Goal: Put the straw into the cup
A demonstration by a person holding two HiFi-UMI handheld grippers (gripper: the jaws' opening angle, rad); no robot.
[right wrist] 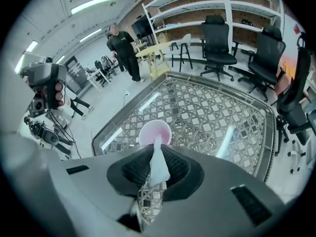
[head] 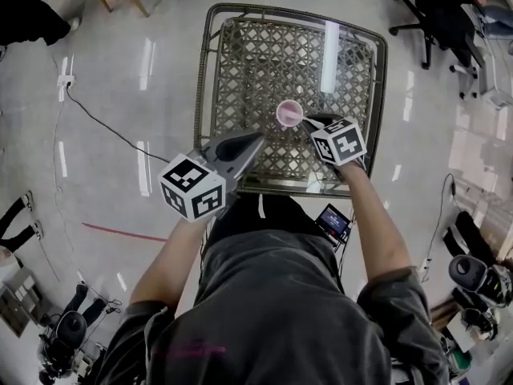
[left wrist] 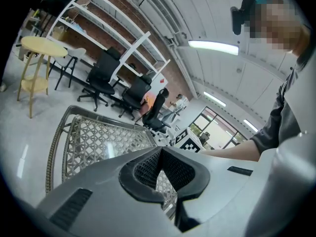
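A pink cup [head: 289, 112] stands upright on the glass-topped wicker table [head: 210, 70], near its front edge. My right gripper [head: 309, 123] sits just right of the cup, shut on a white paper-wrapped straw [right wrist: 159, 167]. In the right gripper view the straw's tip reaches the near rim of the cup [right wrist: 155, 131]; whether it is inside I cannot tell. My left gripper [head: 250, 144] hovers over the table's front left edge, shut, with nothing between its jaws [left wrist: 161, 152]. It is apart from the cup. The straw is hidden in the head view.
Black office chairs [right wrist: 217, 43] and a yellow stool [right wrist: 154, 51] stand beyond the table's far side, with a person [right wrist: 123, 48] beside them. A small screen device [head: 333, 220] hangs under the table's front edge. A cable [head: 104, 123] runs across the floor at left.
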